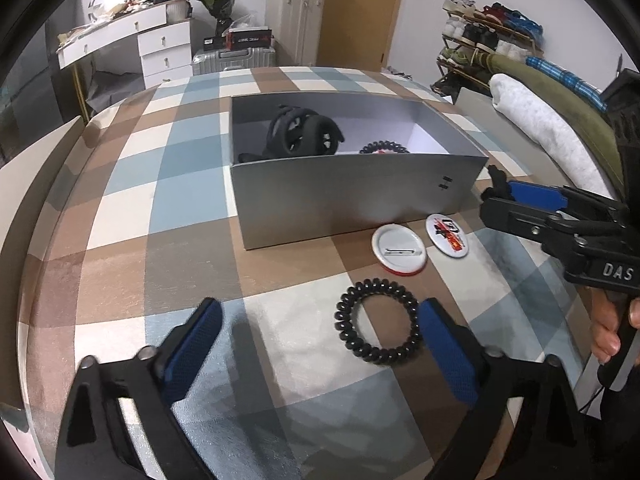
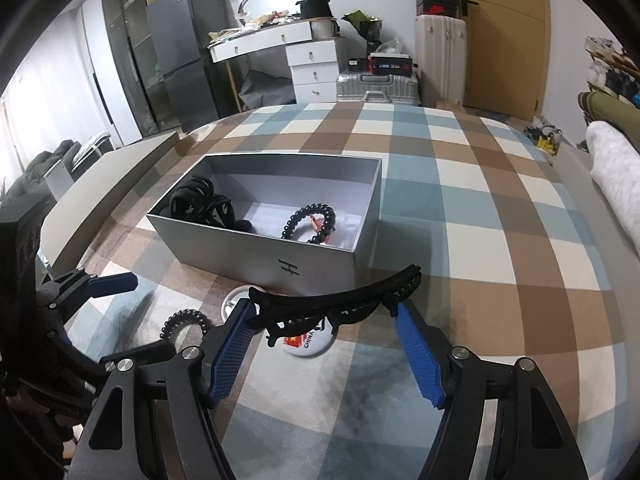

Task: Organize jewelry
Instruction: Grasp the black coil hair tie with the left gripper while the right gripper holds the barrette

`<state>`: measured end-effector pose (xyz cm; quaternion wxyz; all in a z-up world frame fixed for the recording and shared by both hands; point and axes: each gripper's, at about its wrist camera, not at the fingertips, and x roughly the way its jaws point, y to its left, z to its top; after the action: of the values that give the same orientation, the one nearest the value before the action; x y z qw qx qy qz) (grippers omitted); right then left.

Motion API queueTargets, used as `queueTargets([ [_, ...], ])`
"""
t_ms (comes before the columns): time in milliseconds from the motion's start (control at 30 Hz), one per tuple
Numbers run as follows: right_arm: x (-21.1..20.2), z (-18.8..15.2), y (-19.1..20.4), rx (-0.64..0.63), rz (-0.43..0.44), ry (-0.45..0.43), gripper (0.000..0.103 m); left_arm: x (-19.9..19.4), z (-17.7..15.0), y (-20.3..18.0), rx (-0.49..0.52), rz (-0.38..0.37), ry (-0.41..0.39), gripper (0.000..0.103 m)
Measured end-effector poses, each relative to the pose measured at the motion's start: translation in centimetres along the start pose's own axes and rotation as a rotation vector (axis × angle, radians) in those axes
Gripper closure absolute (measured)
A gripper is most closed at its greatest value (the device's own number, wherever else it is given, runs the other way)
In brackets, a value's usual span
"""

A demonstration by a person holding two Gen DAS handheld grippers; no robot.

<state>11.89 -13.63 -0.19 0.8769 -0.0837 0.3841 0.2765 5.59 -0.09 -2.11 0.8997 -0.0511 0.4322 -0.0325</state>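
Count of items, both wrist views. On the checked tablecloth (image 1: pixel 120 208) stands one open grey box (image 1: pixel 352 196).

Inside the box I count two black claw clips (image 2: pixel 200 202) crowded at its left end, though they overlap and I cannot rule out a third. At its right end lies one black spiral hair tie (image 2: pixel 310 222), resting on something red and white that I cannot identify.

Outside, in front of the box's near wall: two round pin badges. One badge lies pin side up (image 1: pixel 399 250); the other, printed badge (image 1: pixel 447 236), lies face up just beside it. One more spiral hair tie (image 1: pixel 378 322) lies flat on the cloth nearer to me.

My left gripper (image 1: pixel 320 330) stands wide open and holds nothing. The loose tie lies between its fingers, close against the right one; I cannot tell if that finger touches it.

My right gripper (image 2: pixel 326 330) is closed on one long black curved hair clip (image 2: pixel 340 300), held crosswise above the printed badge, in front of the box. The pads press its two ends.
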Motion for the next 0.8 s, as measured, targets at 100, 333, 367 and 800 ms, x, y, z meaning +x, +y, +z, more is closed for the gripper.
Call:
queueTargets([
  [100, -0.1, 0.1, 0.0, -0.003, 0.001, -0.003, 0.031, 0.4, -0.1, 0.1, 0.0, 0.017, 0.015, 0.035],
  [333, -0.3, 0.1, 0.2, -0.008, 0.004, -0.008, 0.031, 0.2, -0.5, -0.7, 0.047, 0.036, 0.013, 0.059],
  [367, -0.3, 0.1, 0.3, -0.01, 0.006, -0.008, 0.031, 0.2, -0.5, -0.8, 0.056, 0.04, 0.012, 0.062],
  [800, -0.5, 0.1, 0.7, -0.023, 0.002, -0.009, 0.031, 0.2, -0.8, -2.0, 0.14, 0.04, -0.002, 0.097],
])
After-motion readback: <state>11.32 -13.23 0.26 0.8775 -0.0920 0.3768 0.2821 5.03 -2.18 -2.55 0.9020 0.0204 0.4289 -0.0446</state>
